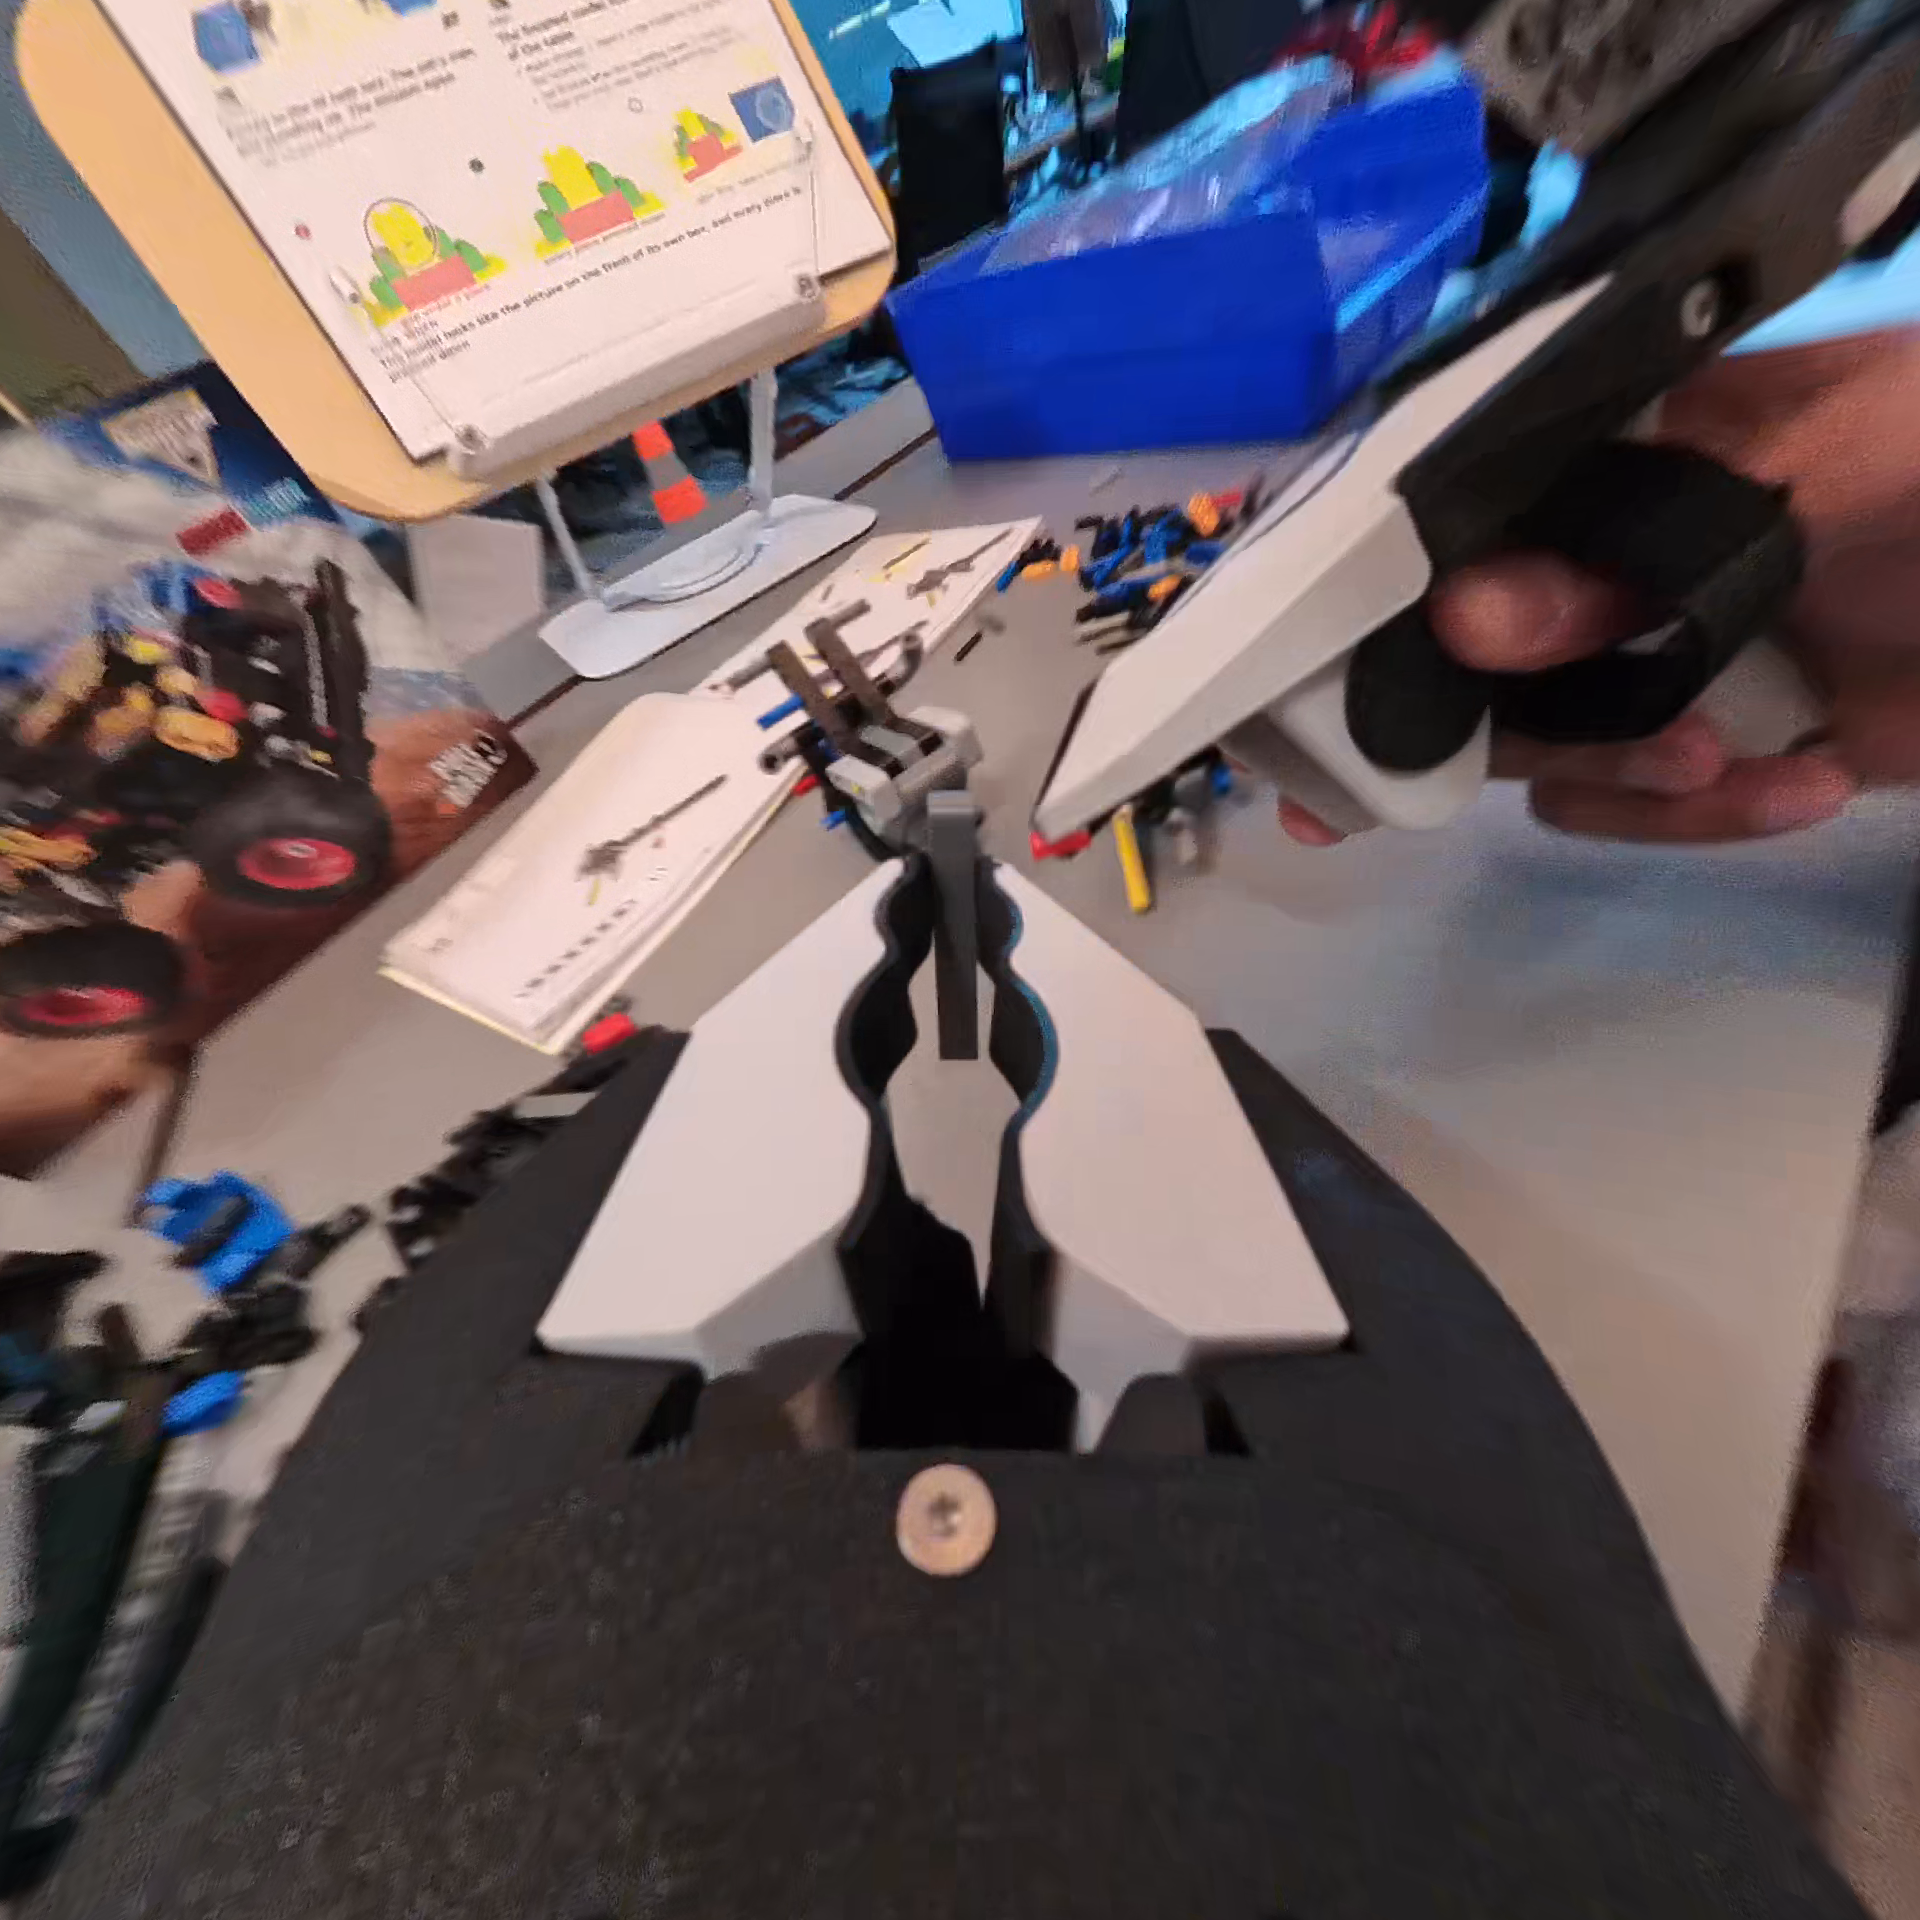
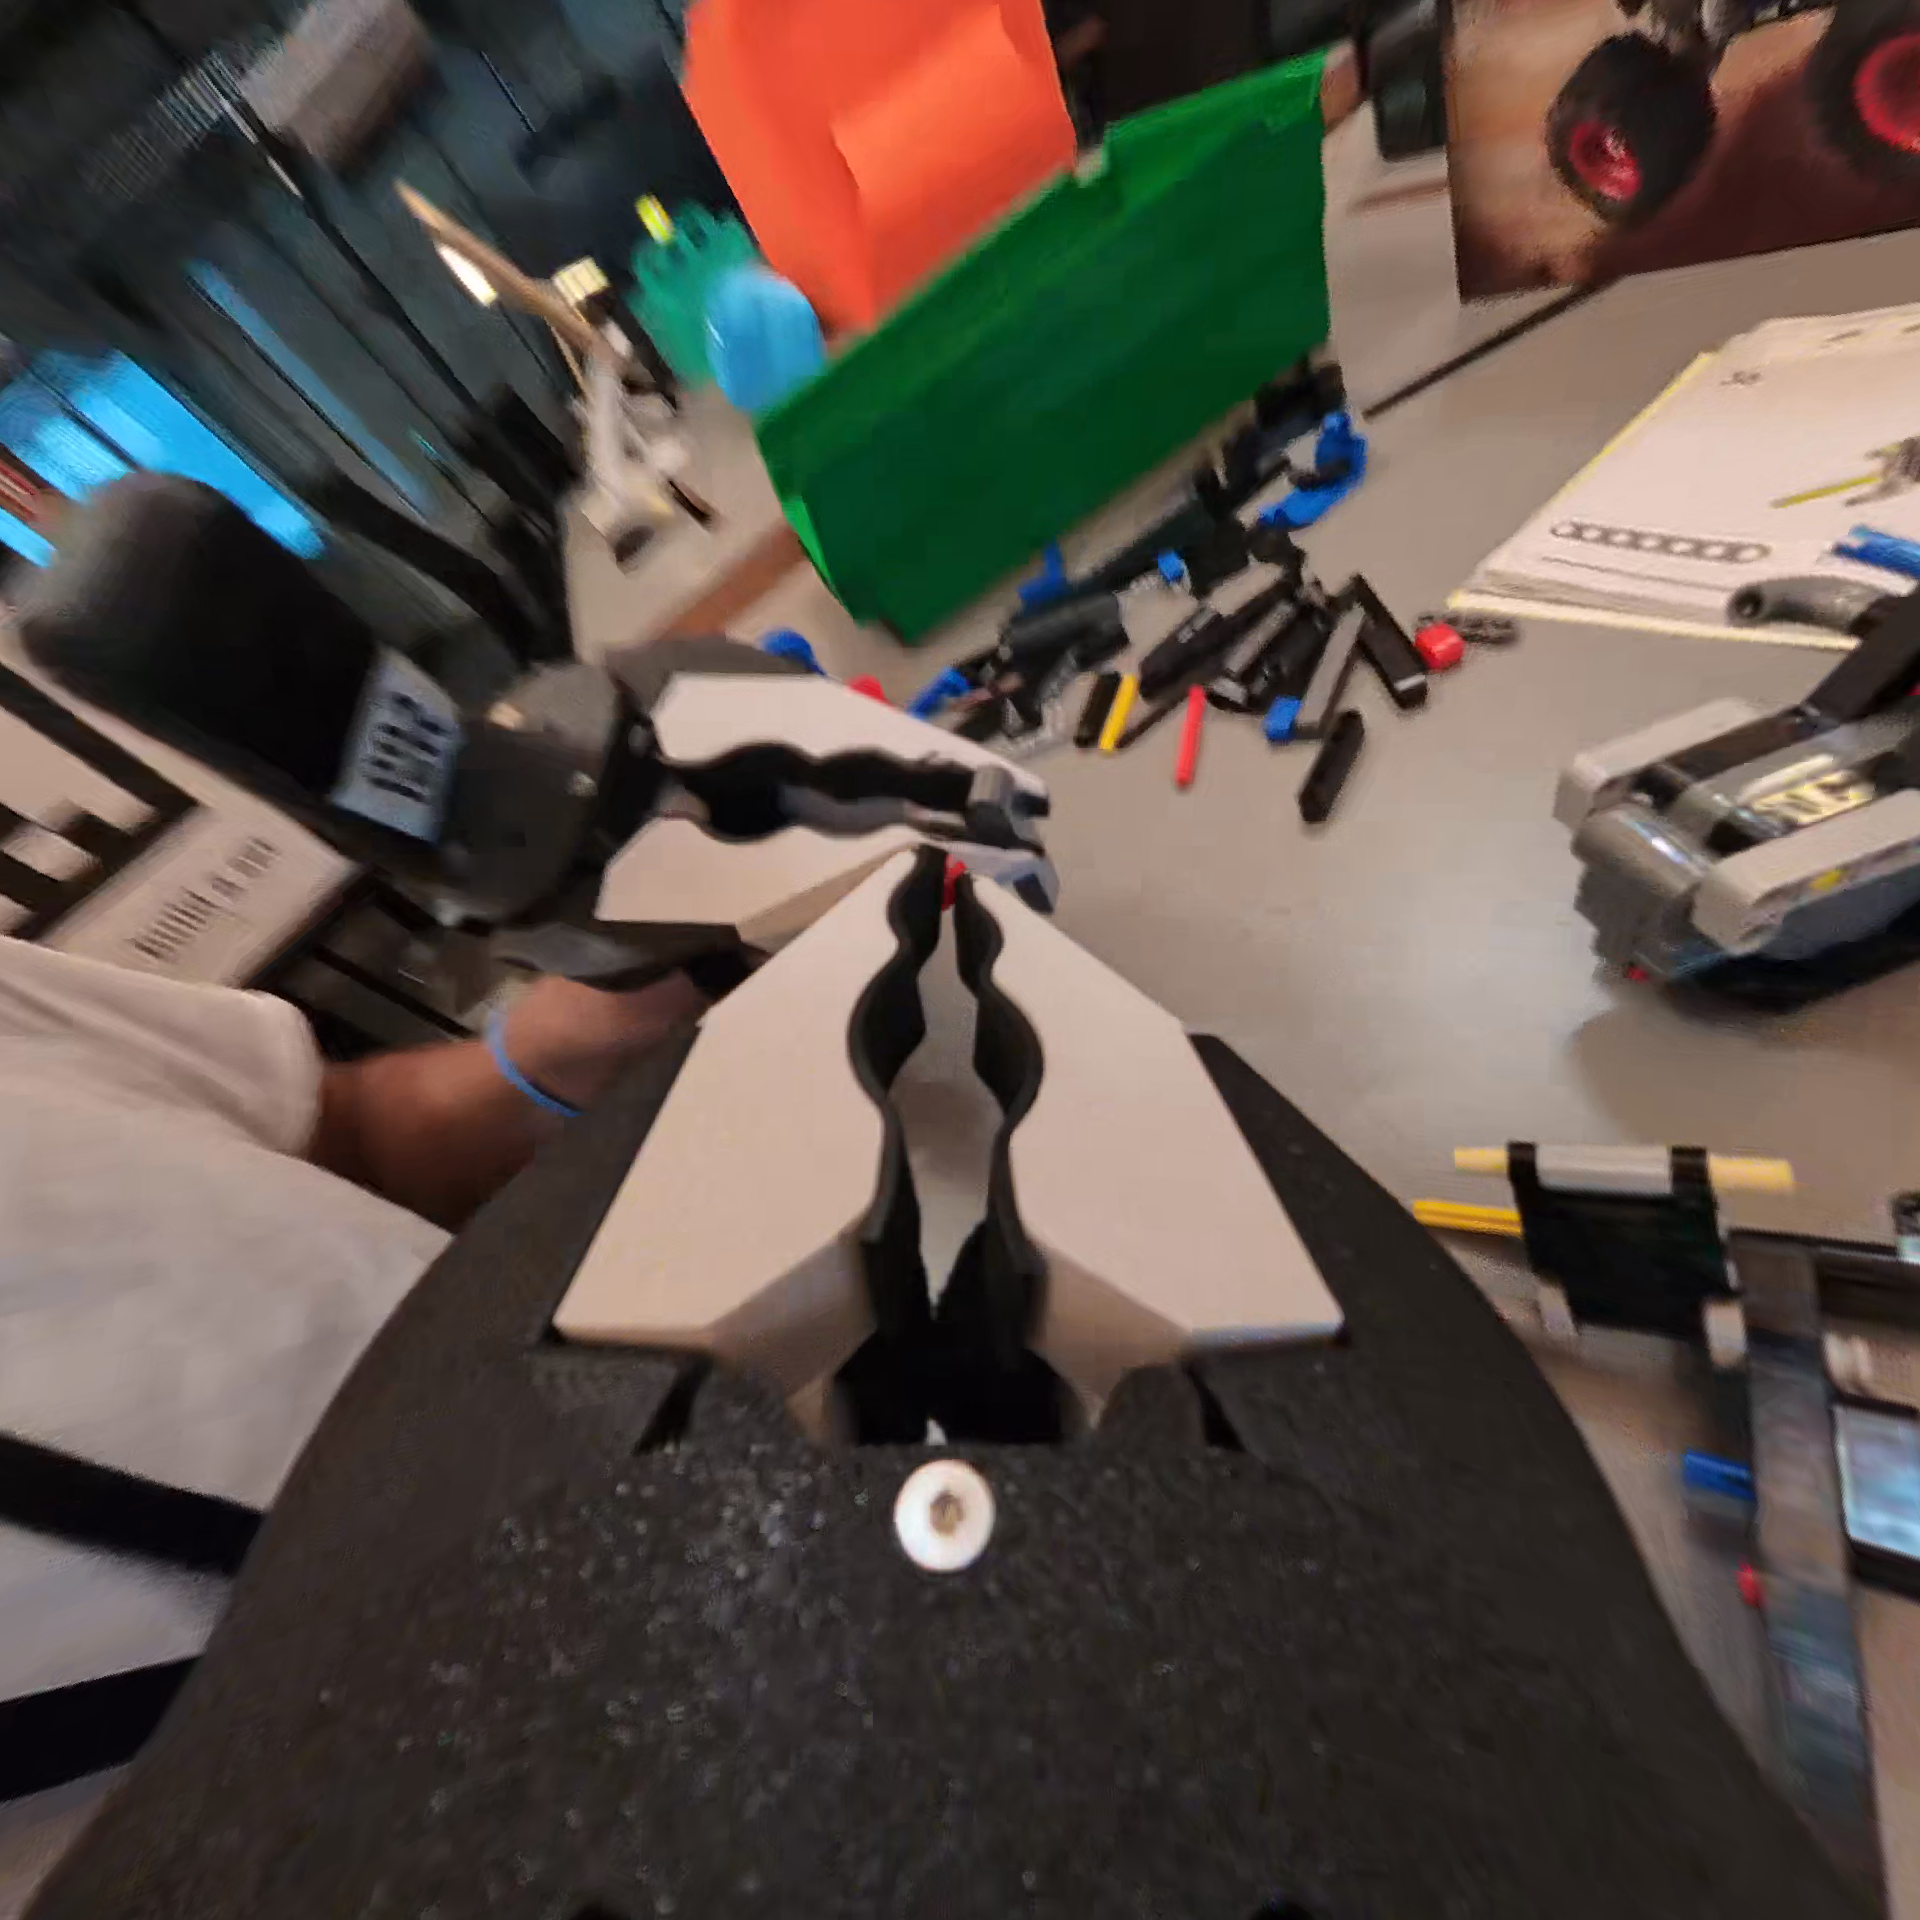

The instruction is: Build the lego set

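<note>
Grey tabletop (image 1: 1455, 1039) spreads under both our tools, crowded with loose pieces, and a blue bin (image 1: 1143, 322) sits at its far side beside a tilted board with an instruction sheet (image 1: 499, 208) on a stand. In the left wrist view our left gripper (image 1: 954, 883) is clamped on a grey lego beam (image 1: 954, 914), which stands upright between the fingertips and pokes out above them. Just beyond it on the table lies a partly built grey and black assembly (image 1: 883, 748), resting next to the open instruction booklet (image 1: 613, 862). At the left edge stands the set's box (image 1: 208, 748), showing a truck with red wheels. Our right gripper (image 1: 1055, 831) comes in from the right, held in a hand (image 1: 1714, 665), its tips close to the beam. In the right wrist view the right gripper (image 2: 940, 883) pinches a small red piece (image 2: 951, 878) at its very tip, touching or nearly touching the left gripper (image 2: 1013, 821), which reaches in from the left. Farther back we see a green bin (image 2: 1039, 416), a scatter of black, blue, red and yellow pieces (image 2: 1226, 644), and the grey chassis assembly (image 2: 1745, 831) at the right.
</note>
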### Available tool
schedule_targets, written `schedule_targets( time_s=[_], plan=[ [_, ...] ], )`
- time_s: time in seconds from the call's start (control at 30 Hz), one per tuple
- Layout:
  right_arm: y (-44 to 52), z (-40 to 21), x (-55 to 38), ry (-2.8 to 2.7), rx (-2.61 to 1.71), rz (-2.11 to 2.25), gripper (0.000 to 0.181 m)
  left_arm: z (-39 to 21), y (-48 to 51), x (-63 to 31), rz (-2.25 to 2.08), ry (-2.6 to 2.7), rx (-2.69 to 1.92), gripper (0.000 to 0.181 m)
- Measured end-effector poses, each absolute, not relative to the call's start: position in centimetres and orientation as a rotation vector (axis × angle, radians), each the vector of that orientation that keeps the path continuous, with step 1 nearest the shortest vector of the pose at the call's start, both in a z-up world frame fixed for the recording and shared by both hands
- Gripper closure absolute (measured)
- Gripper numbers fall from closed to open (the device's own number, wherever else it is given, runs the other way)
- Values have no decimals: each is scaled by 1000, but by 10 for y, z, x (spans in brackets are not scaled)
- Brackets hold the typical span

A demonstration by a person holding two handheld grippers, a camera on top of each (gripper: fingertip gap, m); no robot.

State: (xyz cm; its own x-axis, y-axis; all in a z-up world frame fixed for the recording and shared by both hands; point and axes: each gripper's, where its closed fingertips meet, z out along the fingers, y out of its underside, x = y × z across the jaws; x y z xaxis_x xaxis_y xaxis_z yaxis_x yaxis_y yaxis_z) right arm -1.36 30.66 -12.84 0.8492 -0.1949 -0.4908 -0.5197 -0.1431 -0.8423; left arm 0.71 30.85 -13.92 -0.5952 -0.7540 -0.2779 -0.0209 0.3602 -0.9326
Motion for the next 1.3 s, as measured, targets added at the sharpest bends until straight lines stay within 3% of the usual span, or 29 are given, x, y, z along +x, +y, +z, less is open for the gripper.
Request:
schedule_targets(
  time_s=[0.17,0.37,0.8,1.1,1.3],
  plan=[
    [296,-115,-6,595,-1610,415,181,-135,302,10,-1498,1896,-806,175],
    [283,-150,12,606,-1776,121,181,-137,314,29,-1434,1851,-861,175],
    [298,-112,-46,223,-1630,163,181,-114,312,19,-1696,1806,-777,175],
    [332,-106,-99,-34,-1682,160,181,-46,397,-94,-1612,1734,-805,175],
    [369,-127,-130,-184,-1702,175,181,-75,433,-181,-1357,1615,-1024,175]
  ],
)
